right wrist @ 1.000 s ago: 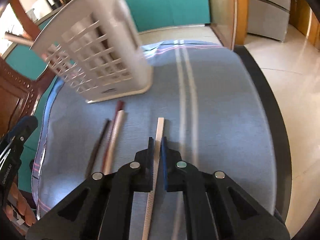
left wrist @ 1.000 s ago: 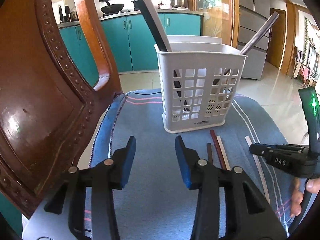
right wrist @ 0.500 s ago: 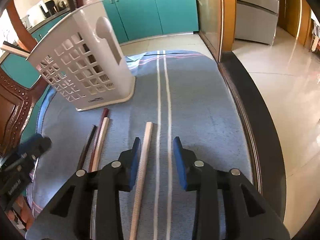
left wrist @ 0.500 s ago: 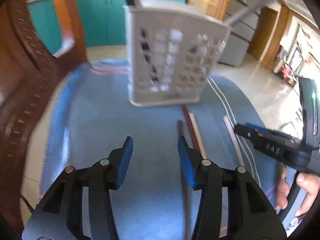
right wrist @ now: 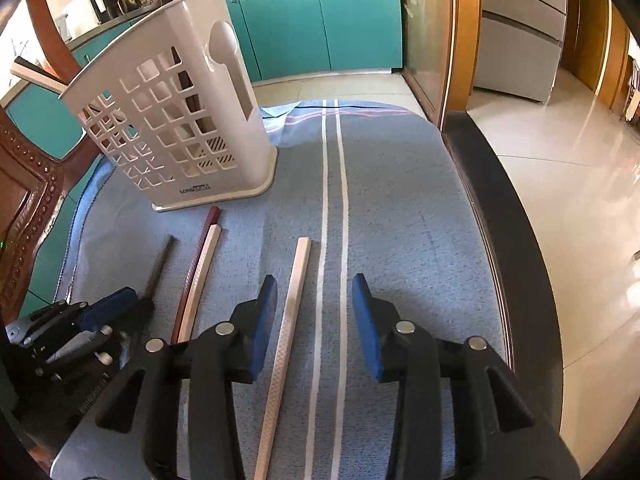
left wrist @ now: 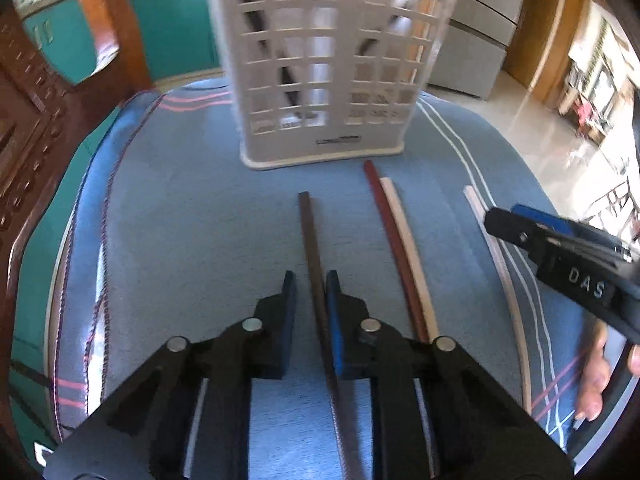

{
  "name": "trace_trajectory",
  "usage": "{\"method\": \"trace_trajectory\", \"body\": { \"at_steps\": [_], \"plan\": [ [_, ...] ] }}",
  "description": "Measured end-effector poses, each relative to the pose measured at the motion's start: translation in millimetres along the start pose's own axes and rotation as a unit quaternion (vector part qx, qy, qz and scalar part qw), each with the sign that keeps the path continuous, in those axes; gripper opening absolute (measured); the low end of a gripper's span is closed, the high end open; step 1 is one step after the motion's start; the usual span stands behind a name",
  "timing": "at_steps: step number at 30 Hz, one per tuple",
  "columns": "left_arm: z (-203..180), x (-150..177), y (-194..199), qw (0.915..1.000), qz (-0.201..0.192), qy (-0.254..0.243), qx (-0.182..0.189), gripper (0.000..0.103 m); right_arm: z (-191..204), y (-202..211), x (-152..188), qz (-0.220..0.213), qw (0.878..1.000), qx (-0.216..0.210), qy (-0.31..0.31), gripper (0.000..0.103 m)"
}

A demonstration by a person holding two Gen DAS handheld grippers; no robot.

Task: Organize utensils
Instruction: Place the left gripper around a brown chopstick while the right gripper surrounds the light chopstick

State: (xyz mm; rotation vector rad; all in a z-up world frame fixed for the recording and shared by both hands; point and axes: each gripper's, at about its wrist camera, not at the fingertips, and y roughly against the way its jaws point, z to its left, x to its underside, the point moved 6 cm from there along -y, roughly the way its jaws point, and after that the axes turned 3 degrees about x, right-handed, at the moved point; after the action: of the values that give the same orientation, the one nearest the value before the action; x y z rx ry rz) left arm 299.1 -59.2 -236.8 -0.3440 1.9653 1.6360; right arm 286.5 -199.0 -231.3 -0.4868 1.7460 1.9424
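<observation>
Narrowed since the earlier frame, left gripper (left wrist: 311, 282) nearly pinches the dark brown chopstick (left wrist: 310, 236); right gripper (right wrist: 314, 292) spread over the pale chopstick (right wrist: 294, 284).

Basket (left wrist: 324, 60) top cut off by frame, contents blurred behind lattice. Dark chopstick (left wrist: 316, 264) near end hidden under left gripper (left wrist: 311, 292).

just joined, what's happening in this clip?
A person with two handheld grippers is sorting chopsticks into the white slotted holder on a blue cloth. The left gripper has its jaws narrowed around a dark brown chopstick lying flat; whether they grip it yet is unclear. The right gripper is open over a pale chopstick. A red and cream pair lies between them. Some utensils already stand in the holder.
</observation>
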Motion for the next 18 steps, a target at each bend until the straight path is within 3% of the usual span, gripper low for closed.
{"method": "trace_trajectory", "body": {
  "at_steps": [7,18],
  "plan": [
    [0.8,-2.3,-4.9,1.0,-0.001,0.001,-0.007,0.016,8.3,-4.0,2.9,-0.001,1.0,0.016,0.017,0.039],
    [-3.5,-7.8,-10.0,0.9997,-0.002,-0.015,-0.022,0.029,14.1,-10.3,7.7,0.002,0.998,0.041,0.043,0.04]
  ]
}}
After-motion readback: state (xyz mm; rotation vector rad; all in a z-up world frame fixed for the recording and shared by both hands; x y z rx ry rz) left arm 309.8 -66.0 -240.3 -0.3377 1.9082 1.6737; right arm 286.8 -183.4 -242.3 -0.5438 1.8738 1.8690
